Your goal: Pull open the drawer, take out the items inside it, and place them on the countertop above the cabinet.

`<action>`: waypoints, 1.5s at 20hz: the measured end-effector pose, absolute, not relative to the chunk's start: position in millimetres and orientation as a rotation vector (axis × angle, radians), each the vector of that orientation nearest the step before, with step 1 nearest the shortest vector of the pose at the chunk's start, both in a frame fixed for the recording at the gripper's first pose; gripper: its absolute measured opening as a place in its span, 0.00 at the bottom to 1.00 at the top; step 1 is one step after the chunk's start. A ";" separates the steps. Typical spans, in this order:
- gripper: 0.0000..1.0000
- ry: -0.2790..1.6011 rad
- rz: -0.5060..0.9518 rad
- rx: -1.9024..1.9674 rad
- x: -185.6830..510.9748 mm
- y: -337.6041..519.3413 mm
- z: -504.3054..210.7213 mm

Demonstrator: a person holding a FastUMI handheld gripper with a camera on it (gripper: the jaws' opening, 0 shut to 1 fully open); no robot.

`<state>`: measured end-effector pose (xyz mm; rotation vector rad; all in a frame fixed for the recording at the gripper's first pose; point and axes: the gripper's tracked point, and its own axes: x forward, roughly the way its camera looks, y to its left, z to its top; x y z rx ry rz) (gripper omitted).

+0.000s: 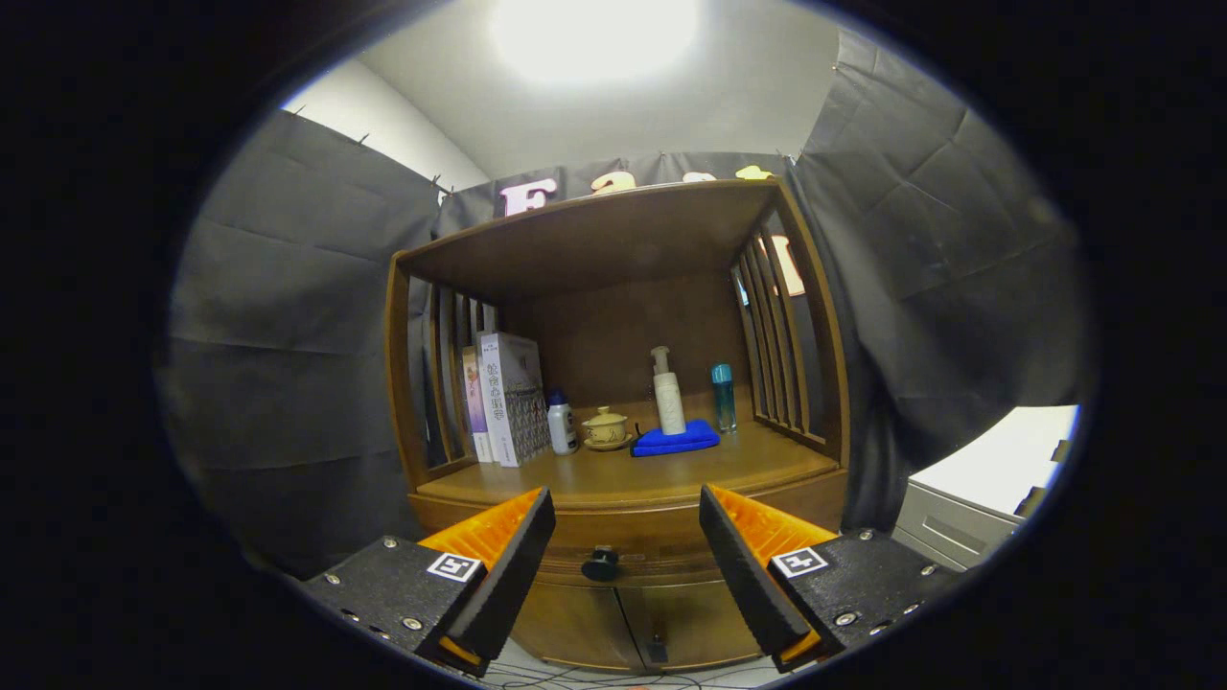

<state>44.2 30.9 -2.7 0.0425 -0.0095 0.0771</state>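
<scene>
Gripper (625,537) spread wide and empty before the wooden cabinet (623,613).
I see the dark drawer knob (601,563) between my fingers, beyond them; the drawer is closed, its contents hidden.

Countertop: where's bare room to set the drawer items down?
The countertop's front strip is bare, from the cloth to the front edge. The back row is crowded: books, bottle, cup, pump, tube. The open claw faces the knob.
</scene>
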 end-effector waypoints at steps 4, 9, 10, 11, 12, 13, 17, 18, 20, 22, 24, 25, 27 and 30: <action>0.95 0.025 0.078 0.012 69.0 38.9 -19.8; 0.95 0.063 0.104 0.029 92.6 52.5 -48.6; 0.95 0.073 0.107 0.027 96.0 56.1 -56.9; 0.95 0.086 0.107 0.021 101.0 57.5 -63.6; 0.95 0.098 0.109 0.015 107.1 61.2 -71.5; 0.95 0.115 0.111 0.009 112.2 64.0 -79.2; 0.95 0.189 0.126 0.002 127.3 72.2 -113.8; 0.95 0.199 0.125 -0.001 129.6 73.4 -121.8; 0.95 0.219 0.123 -0.004 134.2 75.1 -133.1; 0.94 0.236 0.116 0.000 136.7 75.1 -143.3; 0.89 0.250 0.102 0.012 140.8 74.2 -151.6; 0.87 0.255 0.097 0.017 141.9 72.8 -154.2; 0.77 0.262 0.089 0.036 145.3 71.1 -158.1; 0.65 0.274 0.082 0.060 151.5 75.1 -161.1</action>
